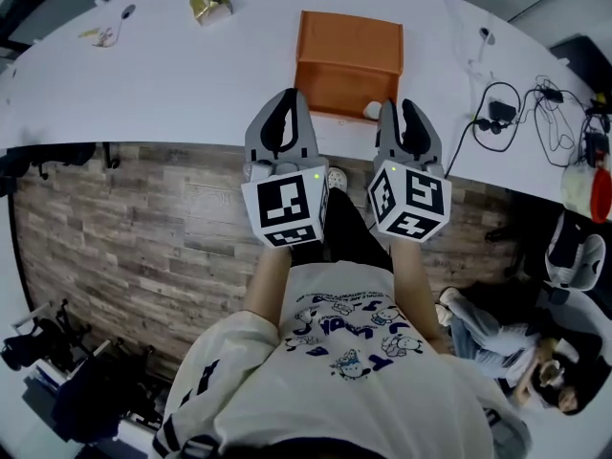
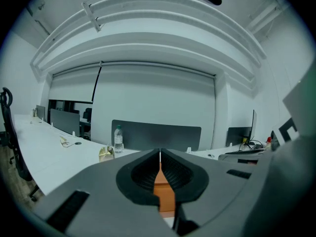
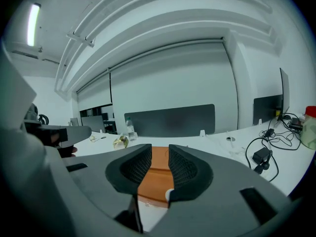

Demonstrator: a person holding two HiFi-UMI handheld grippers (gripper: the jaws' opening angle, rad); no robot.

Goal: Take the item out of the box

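White desk (image 1: 191, 75), orange box (image 1: 349, 51) (right tool (image 1: 399, 113) ajar)

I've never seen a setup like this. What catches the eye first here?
A bright orange box sits near the front edge of the white table. Pointing at it are the left hand-held gripper, jaws together, and the right hand-held gripper, jaws apart, each carrying a cube of black-and-white markers.

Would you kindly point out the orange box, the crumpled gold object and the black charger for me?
orange box (image 1: 349, 46), head view, middle of its top face.
crumpled gold object (image 1: 209, 2), head view, its centre.
black charger (image 1: 501, 113), head view, its body.
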